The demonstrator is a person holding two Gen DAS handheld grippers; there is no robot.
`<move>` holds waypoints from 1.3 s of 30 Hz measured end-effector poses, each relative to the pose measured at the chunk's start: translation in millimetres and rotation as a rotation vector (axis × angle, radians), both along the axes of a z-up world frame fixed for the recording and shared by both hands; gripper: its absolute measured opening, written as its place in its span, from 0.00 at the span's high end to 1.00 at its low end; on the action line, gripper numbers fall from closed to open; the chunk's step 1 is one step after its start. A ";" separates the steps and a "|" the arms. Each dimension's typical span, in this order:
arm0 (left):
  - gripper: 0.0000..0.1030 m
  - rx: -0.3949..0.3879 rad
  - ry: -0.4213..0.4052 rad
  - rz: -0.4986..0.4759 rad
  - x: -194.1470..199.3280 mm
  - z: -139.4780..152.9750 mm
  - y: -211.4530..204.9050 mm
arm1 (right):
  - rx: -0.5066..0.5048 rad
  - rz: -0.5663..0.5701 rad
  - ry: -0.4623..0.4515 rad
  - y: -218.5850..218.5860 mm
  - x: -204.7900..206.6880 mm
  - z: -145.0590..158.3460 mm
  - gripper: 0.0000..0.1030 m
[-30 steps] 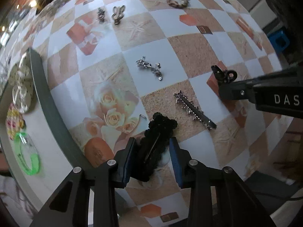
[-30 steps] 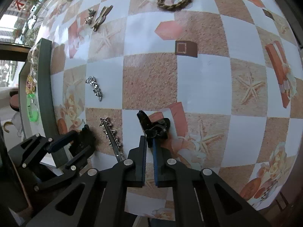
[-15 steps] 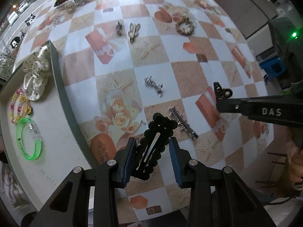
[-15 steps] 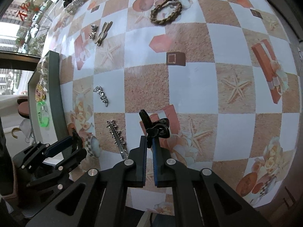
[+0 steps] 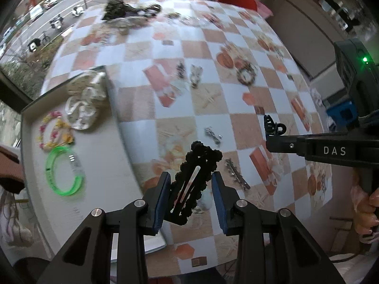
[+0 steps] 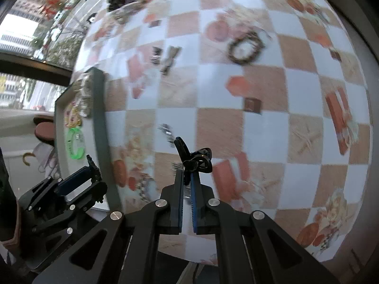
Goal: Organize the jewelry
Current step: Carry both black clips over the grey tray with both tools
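left gripper (image 5: 191, 195) pinching the black hair clip (image 5: 194, 176) crooked, right gripper (image 6: 187, 177) clamped on a small black clip (image 6: 194, 159) by its tip, either could slip out before reaching the tray (image 5: 99, 156) on the left.

Left gripper (image 5: 191, 190) pointing steeply down, jaws partly apart, right gripper (image 6: 187, 177) likewise, jaws closed

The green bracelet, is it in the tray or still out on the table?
In the tray: the green bracelet lies inside the tray's rim.

Soft daylight, strong fisheye bending at edges, tabletop smeared by motion blur.
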State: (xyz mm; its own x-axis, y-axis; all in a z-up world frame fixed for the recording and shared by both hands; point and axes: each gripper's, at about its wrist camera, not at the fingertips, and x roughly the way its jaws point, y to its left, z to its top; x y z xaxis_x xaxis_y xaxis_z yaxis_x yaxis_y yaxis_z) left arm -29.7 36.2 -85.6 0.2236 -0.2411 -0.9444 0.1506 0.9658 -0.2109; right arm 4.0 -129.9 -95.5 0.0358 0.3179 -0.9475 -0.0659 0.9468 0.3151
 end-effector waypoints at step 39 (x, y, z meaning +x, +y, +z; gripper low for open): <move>0.61 0.096 0.123 0.509 -47.9 -71.9 188.5 | -0.014 0.395 0.039 247.0 39.3 -42.0 0.94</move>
State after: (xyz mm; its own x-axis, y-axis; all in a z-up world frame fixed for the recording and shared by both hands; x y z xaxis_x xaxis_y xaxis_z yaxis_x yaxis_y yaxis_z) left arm -77.5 224.7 -157.5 0.1756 -0.0423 -0.9836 -0.3624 0.9261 -0.1045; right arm 43.4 117.1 -137.4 -0.1232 0.2872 -0.9499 -0.4141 0.8550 0.3122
